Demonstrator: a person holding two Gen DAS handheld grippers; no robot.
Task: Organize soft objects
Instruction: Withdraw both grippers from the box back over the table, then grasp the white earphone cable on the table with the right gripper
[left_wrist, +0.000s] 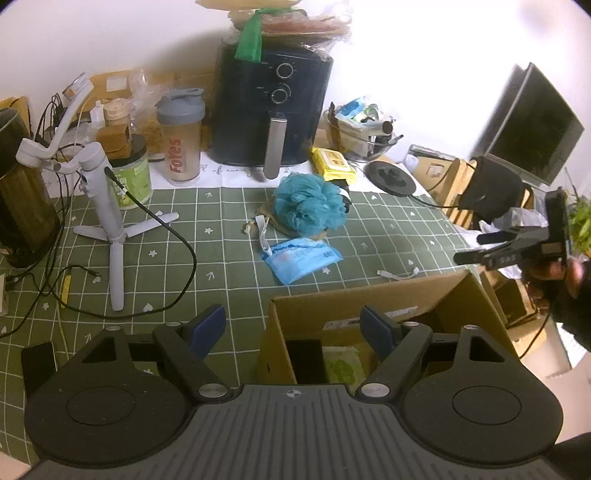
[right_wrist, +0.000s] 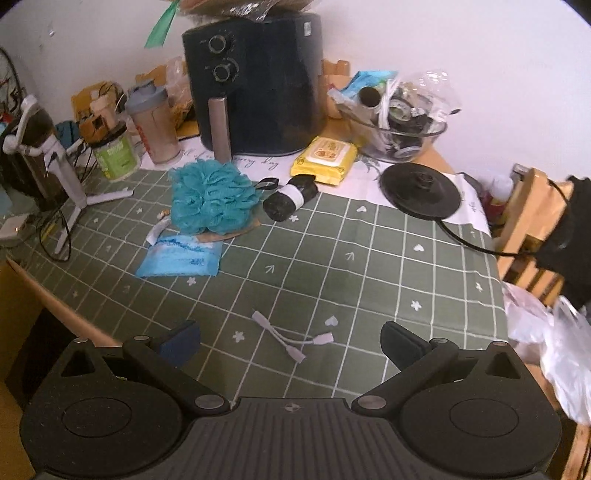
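A teal bath pouf (left_wrist: 310, 205) (right_wrist: 212, 199) rests on a brown pouch mid-table. In front of it lies a light blue soft pack (left_wrist: 299, 258) (right_wrist: 181, 258). A black rolled cloth with a white band (right_wrist: 291, 197) sits beside the pouf, and a yellow wipes pack (right_wrist: 325, 158) (left_wrist: 332, 164) lies behind. My left gripper (left_wrist: 293, 326) is open and empty over the near wall of an open cardboard box (left_wrist: 369, 295), which holds a green pack (left_wrist: 343, 365). My right gripper (right_wrist: 291, 343) (left_wrist: 469, 248) is open and empty above the tablecloth, over a small white cable adapter (right_wrist: 288, 339).
A black air fryer (right_wrist: 255, 85), shaker bottle (left_wrist: 181, 136), green jar (left_wrist: 133, 177) and white tripod with cable (left_wrist: 110, 221) line the back and left. A glass bowl of clutter (right_wrist: 402, 133) and black kettle base (right_wrist: 421, 192) stand at right. Wooden chair and plastic bags (right_wrist: 554, 339) are beyond the table's right edge.
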